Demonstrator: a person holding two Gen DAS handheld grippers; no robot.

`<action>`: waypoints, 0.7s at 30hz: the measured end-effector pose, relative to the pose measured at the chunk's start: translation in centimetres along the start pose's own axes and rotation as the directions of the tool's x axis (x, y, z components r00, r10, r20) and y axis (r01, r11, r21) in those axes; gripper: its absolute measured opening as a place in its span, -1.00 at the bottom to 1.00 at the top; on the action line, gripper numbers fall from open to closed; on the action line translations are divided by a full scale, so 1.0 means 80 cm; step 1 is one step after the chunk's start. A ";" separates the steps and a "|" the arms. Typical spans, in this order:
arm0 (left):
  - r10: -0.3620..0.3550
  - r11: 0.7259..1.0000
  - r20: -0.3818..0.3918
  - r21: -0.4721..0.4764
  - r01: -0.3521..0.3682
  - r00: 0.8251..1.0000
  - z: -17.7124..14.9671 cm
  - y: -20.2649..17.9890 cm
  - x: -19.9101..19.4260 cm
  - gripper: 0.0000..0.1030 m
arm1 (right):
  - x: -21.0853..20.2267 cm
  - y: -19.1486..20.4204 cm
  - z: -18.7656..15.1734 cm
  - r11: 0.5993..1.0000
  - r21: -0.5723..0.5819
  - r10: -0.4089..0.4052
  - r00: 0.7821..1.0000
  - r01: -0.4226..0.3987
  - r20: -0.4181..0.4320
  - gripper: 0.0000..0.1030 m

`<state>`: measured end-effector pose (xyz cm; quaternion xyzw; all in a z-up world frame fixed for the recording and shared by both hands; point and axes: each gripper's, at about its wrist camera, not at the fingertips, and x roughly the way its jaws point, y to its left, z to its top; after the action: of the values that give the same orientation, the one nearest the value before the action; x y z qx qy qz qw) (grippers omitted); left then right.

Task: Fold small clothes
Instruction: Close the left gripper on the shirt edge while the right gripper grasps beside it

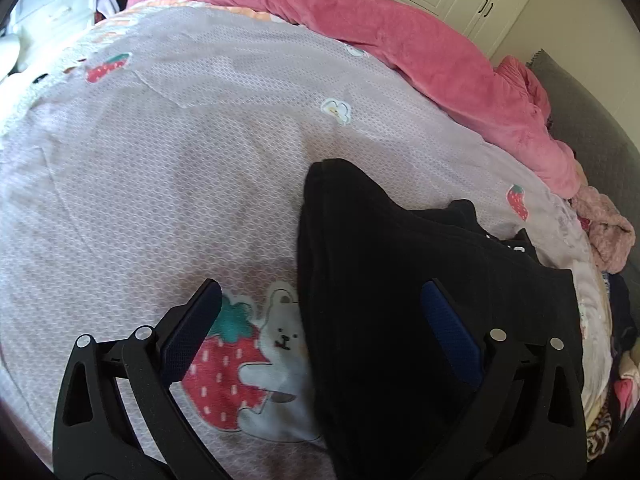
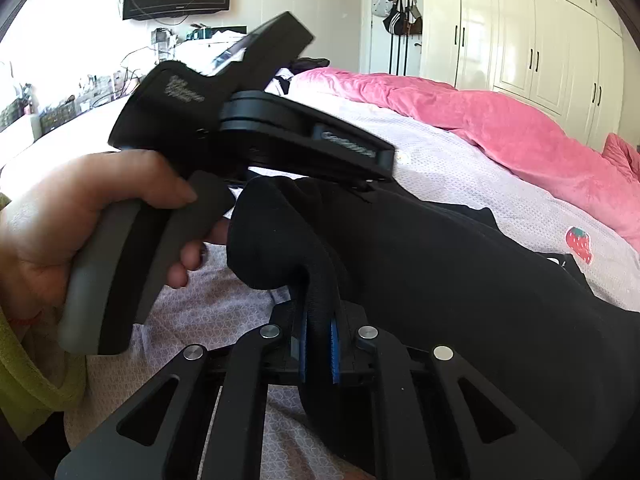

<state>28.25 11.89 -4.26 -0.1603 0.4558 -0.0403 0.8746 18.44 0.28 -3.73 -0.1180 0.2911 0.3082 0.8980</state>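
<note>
The bed (image 1: 168, 168), covered by a lilac sheet printed with strawberries and bears, carries the work; a pink quilt (image 1: 440, 60) is bunched along its far side and a heap of other clothes (image 1: 608, 236) sits at the right edge.

The black garment (image 1: 392, 280) lies across the near right part of the sheet, with one end lifted off it.

The left claw (image 1: 328, 324) is released, jaws wide apart, straddling the garment's near edge: one pad over black cloth, the other over bare sheet. It grips nothing.

The right claw (image 2: 319, 344) is clenched on a bunched fold of the black garment (image 2: 440, 272), the cloth pinched between its blue pads.

The person's hand (image 2: 80, 216) grips the left tool's handle, close beside the lifted cloth.

Risks, as judged:
- The right pinch takes a thick wad, not a clean edge; the fold may come out crooked.
- The left claw, closing where it stands, may catch the sheet with the garment and drag the bedding.
- Black on black hides seams; a wrong layer could be taken.
- The nearby heap could be snagged on a wide sweep.
</note>
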 end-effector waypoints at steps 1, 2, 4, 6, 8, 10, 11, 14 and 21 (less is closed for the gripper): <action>-0.008 1.000 -0.004 0.000 0.008 1.000 0.000 -0.001 0.002 0.68 | 0.000 0.000 0.000 1.000 0.000 0.001 1.000 -0.001 -0.003 -0.86; -0.015 1.000 -0.009 0.001 0.015 1.000 0.000 -0.002 0.005 0.51 | 0.001 0.001 0.000 1.000 0.002 0.001 1.000 -0.001 -0.004 -0.85; -0.022 1.000 -0.015 0.002 0.022 1.000 0.000 -0.003 0.008 0.31 | 0.003 0.002 0.001 1.000 0.005 0.003 1.000 -0.003 -0.013 -0.81; -0.041 0.999 -0.022 -0.003 0.041 0.999 0.001 -0.004 0.011 0.18 | 0.007 0.000 0.002 1.000 0.005 0.004 1.000 -0.003 -0.028 -0.68; -0.050 0.999 -0.025 -0.004 0.050 0.998 0.001 -0.006 0.013 0.13 | 0.010 -0.001 0.002 1.000 0.002 0.008 0.999 -0.008 -0.039 -0.65; -0.062 0.998 -0.030 -0.006 0.062 0.998 0.001 -0.008 0.015 0.11 | 0.010 -0.005 0.001 1.000 0.014 0.025 0.999 -0.024 -0.040 -0.76; -0.069 0.998 -0.034 -0.009 0.068 0.997 0.001 -0.009 0.016 0.11 | 0.010 -0.008 0.002 0.999 0.025 0.038 0.999 -0.037 -0.035 -0.81; -0.074 0.997 -0.036 -0.006 0.074 0.997 0.001 -0.011 0.017 0.11 | 0.001 -0.015 0.002 0.996 0.053 0.066 0.998 -0.065 -0.006 -0.86; -0.065 0.998 -0.038 0.015 0.066 0.997 0.000 -0.024 0.023 0.04 | -0.008 -0.012 -0.002 0.996 0.051 0.069 0.997 -0.070 0.024 -0.86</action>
<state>29.47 9.64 -5.11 -0.1672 0.4661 -0.0758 0.8655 18.58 -0.85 -3.42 -0.0810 0.2931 0.3327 0.8926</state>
